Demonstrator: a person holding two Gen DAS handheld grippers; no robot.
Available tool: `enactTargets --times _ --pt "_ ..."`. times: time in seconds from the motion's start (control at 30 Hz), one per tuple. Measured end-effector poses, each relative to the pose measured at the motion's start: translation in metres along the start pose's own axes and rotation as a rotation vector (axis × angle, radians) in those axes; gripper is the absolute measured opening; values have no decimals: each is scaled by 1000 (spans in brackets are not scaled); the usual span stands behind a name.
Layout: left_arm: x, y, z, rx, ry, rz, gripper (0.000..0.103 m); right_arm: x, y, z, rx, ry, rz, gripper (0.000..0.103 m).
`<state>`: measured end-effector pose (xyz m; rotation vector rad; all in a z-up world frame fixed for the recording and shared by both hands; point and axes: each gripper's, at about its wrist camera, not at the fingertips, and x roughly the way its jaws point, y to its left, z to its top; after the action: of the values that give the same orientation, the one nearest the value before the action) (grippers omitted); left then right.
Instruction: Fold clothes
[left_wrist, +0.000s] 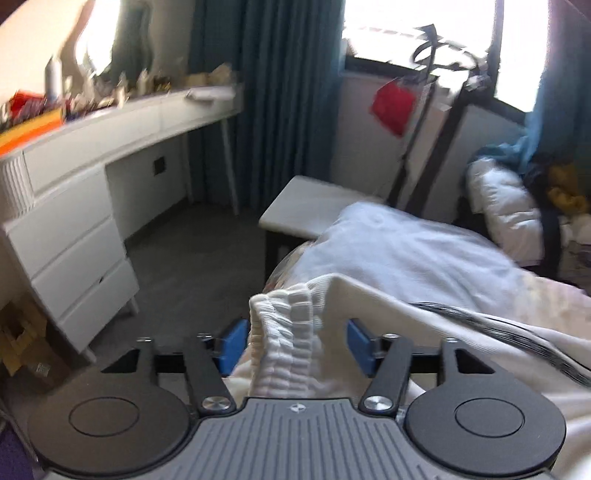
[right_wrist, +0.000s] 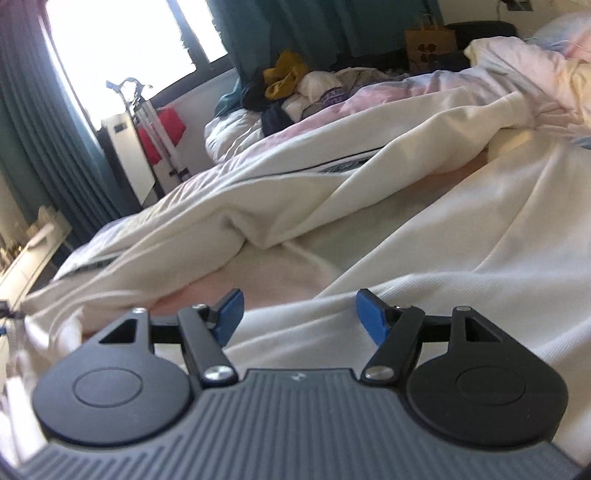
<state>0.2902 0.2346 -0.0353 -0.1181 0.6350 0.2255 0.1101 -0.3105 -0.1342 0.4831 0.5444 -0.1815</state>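
Sprawling across a bed (right_wrist: 388, 88) whose pale cover runs beyond both sets of fingers, a cream garment (right_wrist: 461, 229) lies loose and creased, a sleeve-like length trailing far ahead of the right gripper (right_wrist: 297, 314) and a dark printed band showing at one fold. Nearer in, the garment's ribbed hem (left_wrist: 291, 332) is bunched between the left gripper (left_wrist: 293, 345) and its blue pads (left_wrist: 233, 345), which stand wide apart on either side of the rib and clamp nothing; the right gripper's pads are likewise spread, with flat cloth lying just beyond and beneath them. An onlooker would judge the biggest risk to be the whole garment sliding toward the bed's edge, which drops to the floor left of the left fingers, should that bunched hem be pulled without a firm bite. Next, a close on the thick rib could catch only its outer ridge, letting it spring free, or gather the bed cover along with it and drag both. On the right, fingers closing on slack cloth might pinch two layers and lock in a crooked crease. A pile of other clothes (right_wrist: 291, 92) far ahead of the right fingers is well apart and unlikely to interfere. Blur in both views hides finer detail of the weave.
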Motion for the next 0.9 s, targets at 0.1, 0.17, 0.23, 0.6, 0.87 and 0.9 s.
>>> enactTargets --times 0.1,0.17,0.23,0.6,0.87,0.9 --pt "-47 -5 -10 31 -18 -52 75 -13 -10 9 38 -43 -19 69" --pt "-83 -15 -24 55 -20 -94 75 -23 -20 17 76 -65 -40 69" --pt "-120 -30 -44 77 -18 -139 76 -32 -33 23 123 -71 -60 70" --pt "-240 -137 -166 12 30 -436 77 -91 -105 31 353 -5 -91 71" --pt "-239 -197 -225 106 38 -477 78 -116 -183 31 657 -100 -187 72" --pt "-236 -198 -226 109 39 -482 78 -116 -196 29 718 -112 -218 72"
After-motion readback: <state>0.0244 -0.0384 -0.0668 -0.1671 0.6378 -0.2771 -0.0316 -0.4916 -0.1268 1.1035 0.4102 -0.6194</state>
